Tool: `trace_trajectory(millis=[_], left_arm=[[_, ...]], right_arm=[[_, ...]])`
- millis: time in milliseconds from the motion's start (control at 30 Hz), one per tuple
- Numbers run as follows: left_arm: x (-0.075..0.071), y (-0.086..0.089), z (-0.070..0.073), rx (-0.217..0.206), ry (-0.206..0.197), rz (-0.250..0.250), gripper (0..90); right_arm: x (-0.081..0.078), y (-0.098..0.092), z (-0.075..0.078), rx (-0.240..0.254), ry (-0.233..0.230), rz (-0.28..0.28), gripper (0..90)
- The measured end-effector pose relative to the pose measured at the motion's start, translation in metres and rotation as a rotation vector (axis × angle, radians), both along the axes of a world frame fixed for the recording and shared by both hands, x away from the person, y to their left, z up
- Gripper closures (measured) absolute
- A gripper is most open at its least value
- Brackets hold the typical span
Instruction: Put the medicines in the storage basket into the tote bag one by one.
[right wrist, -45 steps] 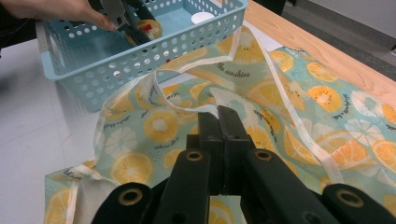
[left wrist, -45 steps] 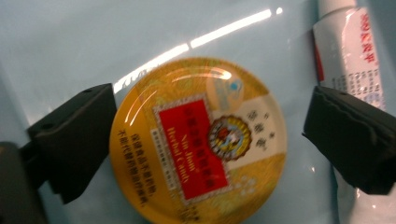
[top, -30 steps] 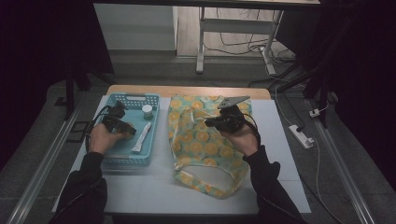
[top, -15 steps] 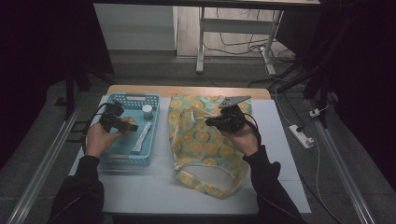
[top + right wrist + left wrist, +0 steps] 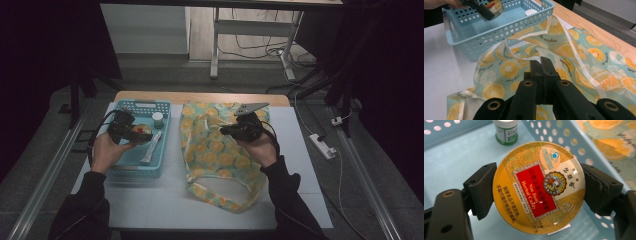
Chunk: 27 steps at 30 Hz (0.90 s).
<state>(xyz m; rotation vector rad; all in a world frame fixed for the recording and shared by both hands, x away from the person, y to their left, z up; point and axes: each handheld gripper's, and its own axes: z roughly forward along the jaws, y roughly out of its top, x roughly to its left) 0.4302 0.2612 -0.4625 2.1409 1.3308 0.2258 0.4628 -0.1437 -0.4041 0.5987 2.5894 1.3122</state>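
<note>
- While the round yellow-and-red herbal candy tin (image 5: 538,187) sits clamped by its rim between the two black jaws of the left gripper (image 5: 131,131), it hangs above the light-blue perforated plastic basket (image 5: 162,124) — lifted clear of the basket floor, as far as the left gripper view shows.
- By my reading the work is packing basket items into the lemon-print fabric tote bag (image 5: 215,150), which lies flat on the white table (image 5: 150,200) just beside the basket; the pick-up of the tin looks done, the carry across and the drop into the bag are left.
- Right gripper (image 5: 541,63): its jaws stand tight together, pinching the pale hem of the bag's mouth and holding that edge raised a little. The opening looks only slightly parted, so it probably needs lifting further before the tin can go in.
- Basket contents apart from the tin held over it: a small white-capped bottle with a green label (image 5: 506,130) stands upright near the far wall, and a white flat tube-like item (image 5: 150,150) lies along the right side — it is too small in the high view to name for sure.
- Bag contents: I cannot tell whether anything is inside; the cloth lies flat, with its long handle loop (image 5: 220,192) spread toward the person.
- So at least two basket items look left to move besides the tin.
</note>
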Motion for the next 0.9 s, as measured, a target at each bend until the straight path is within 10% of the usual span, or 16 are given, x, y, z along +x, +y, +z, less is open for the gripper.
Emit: trace_trajectory(millis=[900], left_arm=[[-0.046,-0.042,0.025,-0.102,-0.08,-0.179,20.3]], right_arm=[[0.0,-0.001,0.001,0.01,-0.007,-0.01,90.0]])
